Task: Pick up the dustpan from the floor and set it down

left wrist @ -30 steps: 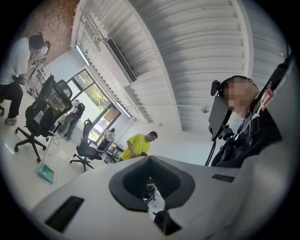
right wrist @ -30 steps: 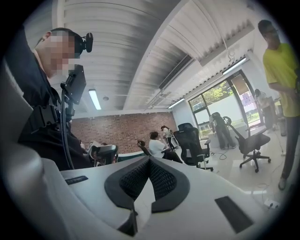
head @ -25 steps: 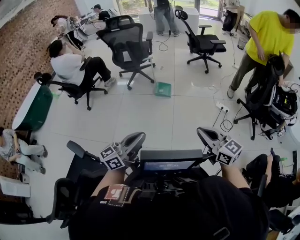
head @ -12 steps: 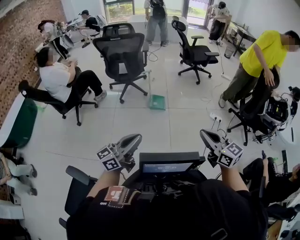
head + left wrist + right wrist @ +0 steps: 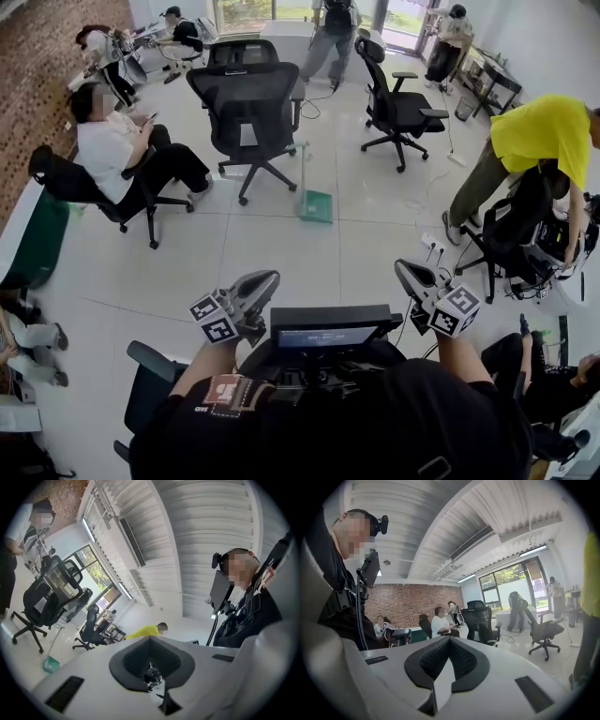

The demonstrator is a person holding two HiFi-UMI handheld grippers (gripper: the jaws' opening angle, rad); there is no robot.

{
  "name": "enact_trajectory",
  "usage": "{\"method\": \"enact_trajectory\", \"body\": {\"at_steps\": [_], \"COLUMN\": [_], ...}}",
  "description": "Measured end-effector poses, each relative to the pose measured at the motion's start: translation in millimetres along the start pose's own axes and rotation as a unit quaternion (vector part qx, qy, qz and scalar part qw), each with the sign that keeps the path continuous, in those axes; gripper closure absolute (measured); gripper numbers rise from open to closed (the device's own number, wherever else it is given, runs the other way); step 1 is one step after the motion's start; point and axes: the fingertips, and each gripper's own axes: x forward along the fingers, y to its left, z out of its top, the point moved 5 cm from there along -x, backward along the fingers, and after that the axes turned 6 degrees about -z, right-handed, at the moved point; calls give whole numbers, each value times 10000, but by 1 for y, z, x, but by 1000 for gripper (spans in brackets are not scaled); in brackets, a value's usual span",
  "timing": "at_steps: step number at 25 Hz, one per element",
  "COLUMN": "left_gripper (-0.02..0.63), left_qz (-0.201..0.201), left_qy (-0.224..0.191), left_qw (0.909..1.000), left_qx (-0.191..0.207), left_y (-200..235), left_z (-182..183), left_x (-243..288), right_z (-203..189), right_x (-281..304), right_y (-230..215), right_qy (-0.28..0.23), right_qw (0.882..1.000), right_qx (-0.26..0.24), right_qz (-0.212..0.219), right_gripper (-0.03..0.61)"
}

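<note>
My left claw (image 5: 265,280) is in the air before my chest. Its jaws are together and nothing is between them. Far ahead of it and a little to its right, the green dustpan (image 5: 317,205) stands on the white floor (image 5: 281,253) with its long handle pointing up. It is well apart from both claws, and bare floor lies between. Just left of the dustpan is a black office chair (image 5: 249,98), and further left sits a person in a white shirt (image 5: 105,145). My right claw (image 5: 405,272) is beside the left one, also closed and empty. Ahead of it and to its right, a power strip (image 5: 434,245) with cables lies on the floor. Beyond that, a person in a yellow shirt (image 5: 542,131) bends over a black chair. The left gripper view shows the dustpan small at its low left edge. The right gripper view shows a brick wall (image 5: 417,604) and seated people.
</note>
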Motion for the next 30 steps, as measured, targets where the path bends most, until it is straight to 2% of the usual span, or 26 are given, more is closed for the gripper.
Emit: {"method": "enact_trajectory", "body": {"at_steps": [5,8,10,14,17,23,26,30], "left_gripper": [597,597,597,597,597,597,597,597], "left_qz": [457,747,853,935,885,593,315,134], "left_qy": [-115,-450,-532,-483,-307,-170,-104,60], "left_qw": [9983,9954,9940,9935,9949,9978,9993,9999], "left_qx": [344,385,433,431,371,253,166,-78], "left_y": [47,74,92,129,165,276,340,420], "left_z": [13,22,23,18,23,60,96,150], "left_x": [55,112,154,227,264,275,271,242], "right_z": [5,20,34,52,60,68,92,114], "right_x": [45,64,74,95,118,206,264,353], "right_y": [-88,-160,-207,-283,-328,-376,-384,-378], "right_qy": [-69,-29,-48,-146,-148,-107,-152,-127], "right_qw": [9989,9972,9957,9934,9943,9975,9980,9984], "right_qx": [-231,-343,-447,-541,-482,-511,-604,-538], "right_qz": [398,663,815,1005,941,475,144,-144], "right_gripper": [569,569,569,569,569,569,569,569]}}
